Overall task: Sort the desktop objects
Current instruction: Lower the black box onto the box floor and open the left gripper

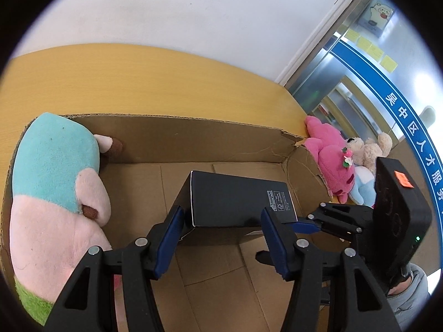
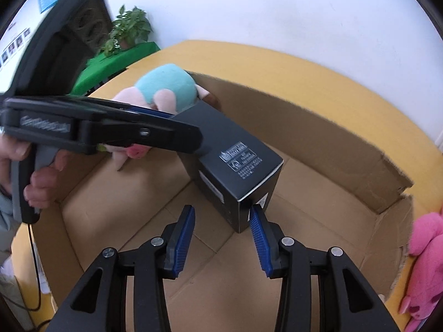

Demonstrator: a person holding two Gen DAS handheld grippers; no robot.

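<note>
A black rectangular box (image 1: 235, 199) with white print hangs tilted inside a shallow cardboard carton (image 1: 193, 138). My left gripper (image 1: 221, 211) is shut on it, one blue pad on each long side. In the right wrist view the same box (image 2: 229, 149) juts from the left gripper (image 2: 185, 127), which a hand (image 2: 36, 177) holds. My right gripper (image 2: 221, 210) stands open at the box's near lower corner; its right pad is close against that corner and its left pad is apart from the box. The right gripper (image 1: 310, 221) also shows at the box's right end.
A big teal and pink plush (image 1: 55, 166) lies in the carton's left end. Outside the torn right wall, on the yellow table (image 1: 138, 77), lie a pink plush (image 1: 329, 149), a beige bear (image 1: 371, 149) and a light blue plush (image 1: 362, 191). A potted plant (image 2: 130, 27) stands behind.
</note>
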